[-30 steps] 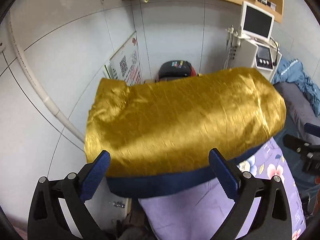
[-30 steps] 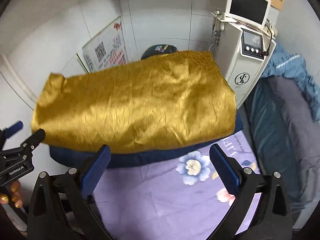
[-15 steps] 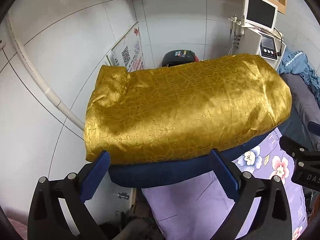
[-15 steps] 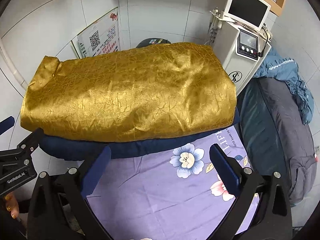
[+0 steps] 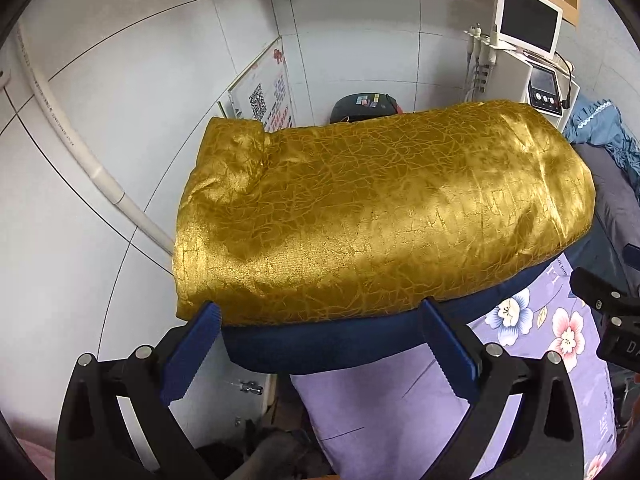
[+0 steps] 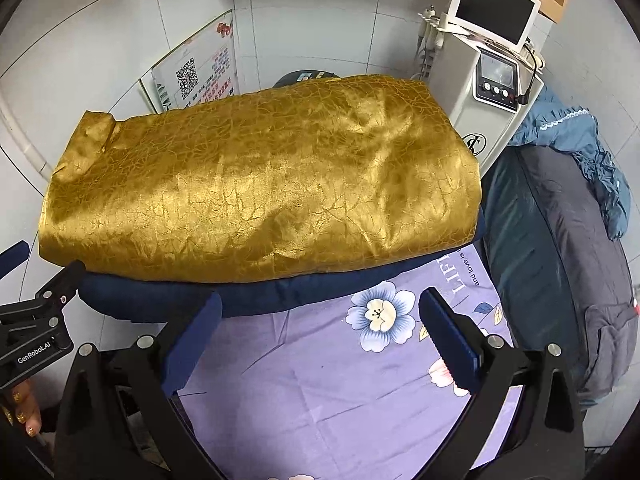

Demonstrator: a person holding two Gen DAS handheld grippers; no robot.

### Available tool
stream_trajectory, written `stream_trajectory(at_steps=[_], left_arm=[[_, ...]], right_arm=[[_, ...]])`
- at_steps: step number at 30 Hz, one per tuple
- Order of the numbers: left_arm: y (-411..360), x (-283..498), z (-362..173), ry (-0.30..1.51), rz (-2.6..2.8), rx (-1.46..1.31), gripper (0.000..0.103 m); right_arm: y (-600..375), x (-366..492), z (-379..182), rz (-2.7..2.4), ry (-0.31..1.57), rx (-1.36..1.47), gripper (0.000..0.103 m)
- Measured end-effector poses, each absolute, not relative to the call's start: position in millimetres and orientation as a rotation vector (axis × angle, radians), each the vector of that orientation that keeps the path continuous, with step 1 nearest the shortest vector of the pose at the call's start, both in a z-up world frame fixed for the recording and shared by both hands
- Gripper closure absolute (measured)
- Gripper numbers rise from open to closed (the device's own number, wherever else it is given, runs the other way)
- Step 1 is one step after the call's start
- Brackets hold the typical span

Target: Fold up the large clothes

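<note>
Gold garment [image 5: 384,216]: folded, at 12 o'clock on navy cushion [image 5: 320,344].
My left gripper [image 5: 320,344]: spread, empty.
My right gripper [image 6: 320,332]: spread, empty.

Tiled corner, clutter behind the bed.
White machine [image 6: 492,92] with dark screen [image 6: 494,6]; QR-code sign [image 6: 200,76] leaning on wall; grey bedding [image 6: 576,256] alongside.
</note>
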State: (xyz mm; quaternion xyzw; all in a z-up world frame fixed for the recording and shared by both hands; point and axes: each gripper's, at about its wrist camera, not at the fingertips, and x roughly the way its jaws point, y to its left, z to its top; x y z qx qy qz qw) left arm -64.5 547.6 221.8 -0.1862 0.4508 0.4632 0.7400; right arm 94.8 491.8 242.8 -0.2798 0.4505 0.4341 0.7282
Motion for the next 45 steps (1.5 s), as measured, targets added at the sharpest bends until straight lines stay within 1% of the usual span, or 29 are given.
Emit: stream_trajectory(at_steps=[45], left_arm=[[542.2,-66.3,218.9,1.010,1.011,-0.406,0.006]], right_arm=[[495.0,88.3,241.1,0.970,0.996,-0.635,0.006]])
